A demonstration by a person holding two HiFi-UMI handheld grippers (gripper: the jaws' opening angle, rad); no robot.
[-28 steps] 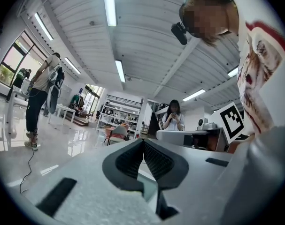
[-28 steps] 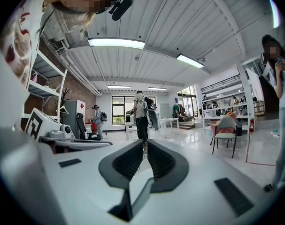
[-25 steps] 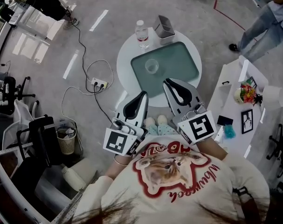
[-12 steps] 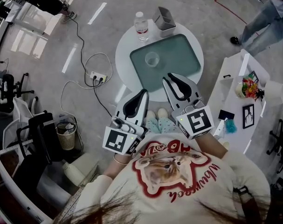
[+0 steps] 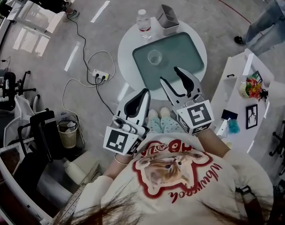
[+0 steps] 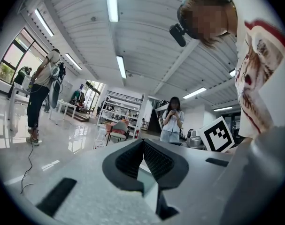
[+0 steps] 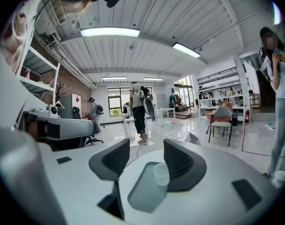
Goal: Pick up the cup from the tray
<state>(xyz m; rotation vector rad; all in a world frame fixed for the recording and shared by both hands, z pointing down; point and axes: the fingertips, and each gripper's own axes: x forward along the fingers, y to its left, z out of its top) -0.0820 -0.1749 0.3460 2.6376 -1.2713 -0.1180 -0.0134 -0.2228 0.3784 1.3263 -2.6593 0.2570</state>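
We are aiming the right gripper (image 5: 170, 75) (jaws just spreading apart, nothing between them) at the cup (image 5: 154, 57) standing upright on the tray (image 5: 182, 55). Judging it light, thin and crushable, we are planning a gentle mid-wall grip. The left gripper (image 5: 143, 95) is sitting pressed together.

My right gripper (image 5: 169, 74) is covering the near edge of the tray (image 5: 189, 55) in the head view. In the right gripper view, one jaw is hiding the right side of the cup (image 7: 159, 173).

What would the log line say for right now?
step: approach | right gripper: jaws just opened, nothing between them, aimed at cup | cup: upright on tray, untouched | left gripper: shut, empty
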